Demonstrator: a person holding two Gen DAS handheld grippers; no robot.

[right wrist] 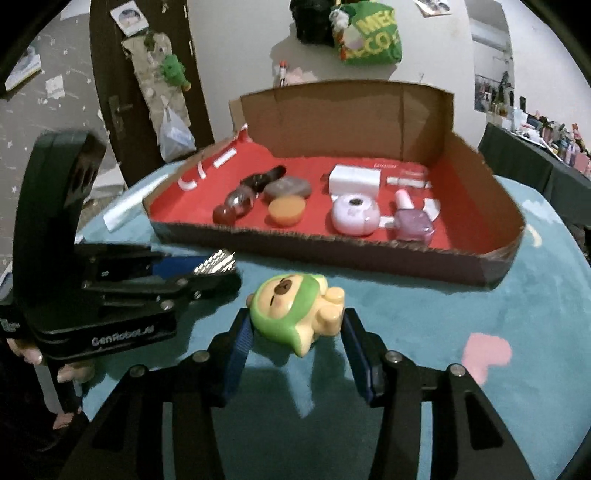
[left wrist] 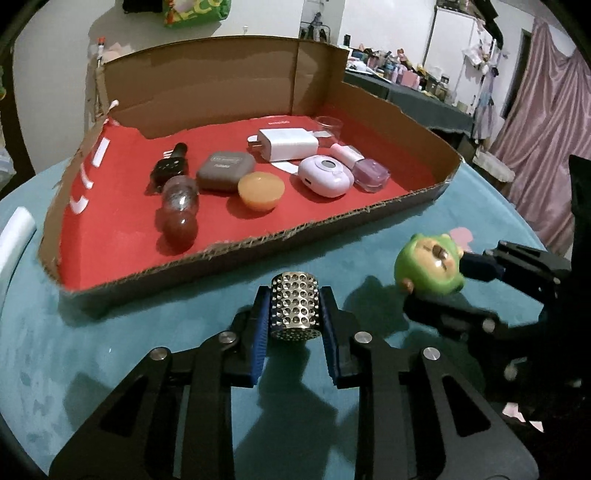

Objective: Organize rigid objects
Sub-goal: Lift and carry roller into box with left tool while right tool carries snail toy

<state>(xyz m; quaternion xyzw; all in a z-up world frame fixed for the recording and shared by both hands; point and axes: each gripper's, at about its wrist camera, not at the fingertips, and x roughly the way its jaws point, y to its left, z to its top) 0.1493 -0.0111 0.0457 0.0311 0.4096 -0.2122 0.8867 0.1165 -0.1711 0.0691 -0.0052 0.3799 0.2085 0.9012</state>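
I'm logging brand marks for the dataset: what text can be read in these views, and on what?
"GenRobot_AI": on the left tool's black body.
Green bag on the wall: large letters, cut off, not readable whole.
Brown case: small print, blurred.
Red box floor, near the charger: tiny print, unreadable.

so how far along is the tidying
Done: eight or so items already lie in the box, among them the charger and orange bowl. In hand: the left gripper clamps the metal cylinder, the right gripper brackets the bear. Left: boxing both.
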